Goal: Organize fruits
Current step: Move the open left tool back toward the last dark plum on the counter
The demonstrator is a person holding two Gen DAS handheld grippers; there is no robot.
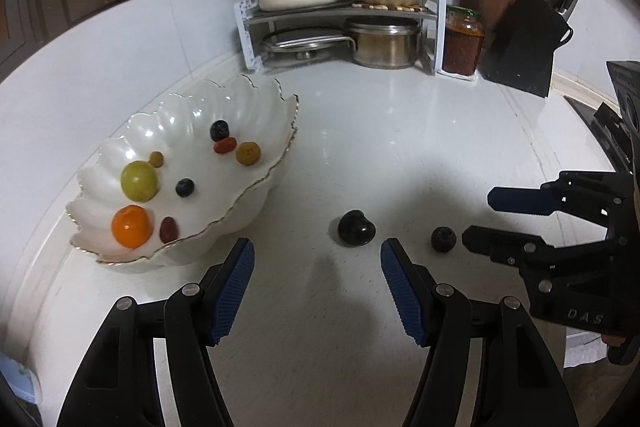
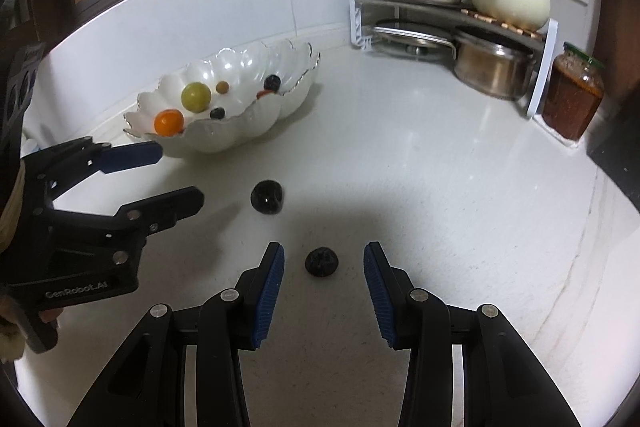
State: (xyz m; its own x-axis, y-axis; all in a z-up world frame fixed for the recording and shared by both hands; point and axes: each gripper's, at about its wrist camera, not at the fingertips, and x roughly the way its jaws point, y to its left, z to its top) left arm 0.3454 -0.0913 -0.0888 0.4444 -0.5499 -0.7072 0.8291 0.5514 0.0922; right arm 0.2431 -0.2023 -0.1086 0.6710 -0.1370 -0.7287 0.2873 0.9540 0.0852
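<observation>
A white scalloped bowl point(image 1: 256, 195) on the counter holds several fruits, among them an orange one point(image 1: 131, 226) and a green one point(image 1: 138, 181). A glossy black fruit point(image 1: 355, 228) and a smaller dark wrinkled fruit point(image 1: 443, 238) lie on the counter to the bowl's right. My left gripper point(image 1: 318, 269) is open, just short of the glossy fruit. My right gripper point(image 2: 324, 269) is open with the wrinkled fruit point(image 2: 321, 261) between its fingertips, not touched. The glossy fruit point(image 2: 267, 197) lies beyond it, the bowl point(image 2: 256, 115) further left.
A white corner rack point(image 1: 438, 27) with pots and pans stands at the back. A jar of red sauce point(image 1: 462, 41) and a black knife block point(image 1: 524, 47) stand to its right. A tiled wall runs behind the bowl.
</observation>
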